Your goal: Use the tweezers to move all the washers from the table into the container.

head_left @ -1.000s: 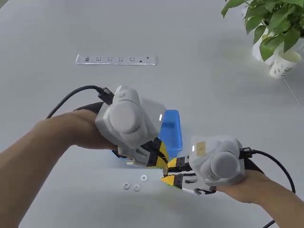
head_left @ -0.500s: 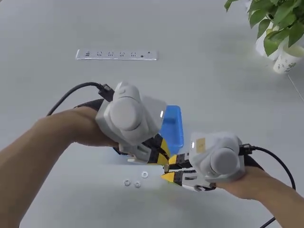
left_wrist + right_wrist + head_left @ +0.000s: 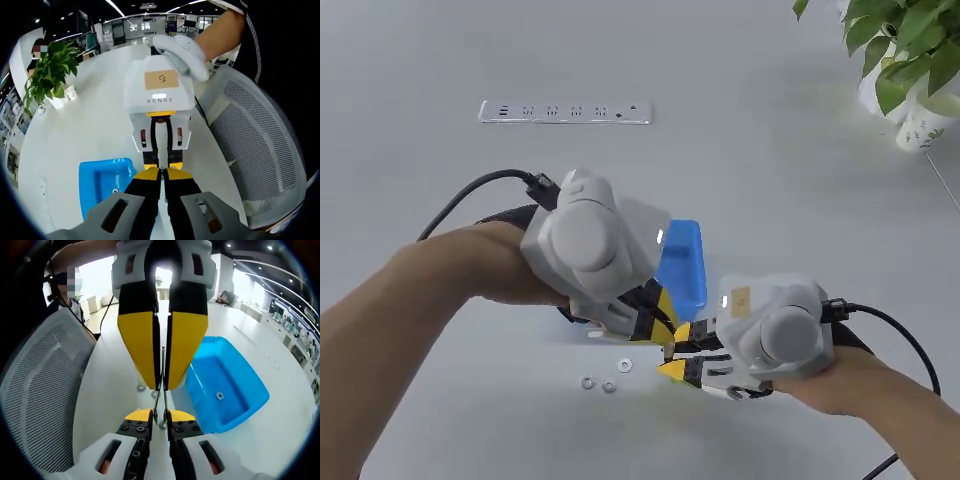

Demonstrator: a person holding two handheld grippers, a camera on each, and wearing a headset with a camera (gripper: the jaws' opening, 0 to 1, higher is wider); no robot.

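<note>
- Pale table (image 3: 440,420): three washers (image 3: 609,387) lie loose near the gripper tips.
- Left gripper (image 3: 161,382) and right gripper (image 3: 160,416): jaws almost closed, both pinching the tweezers (image 3: 159,404).
- Blue container (image 3: 235,390): beside the jaws.

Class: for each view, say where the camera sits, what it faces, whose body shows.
Head view: on the headset, looking down at the table; both forearms show.
Left gripper view: on the left gripper, facing the right gripper; a forearm.
Right gripper view: on the right gripper, facing the left, tweezers between.
Shared: blue container.
</note>
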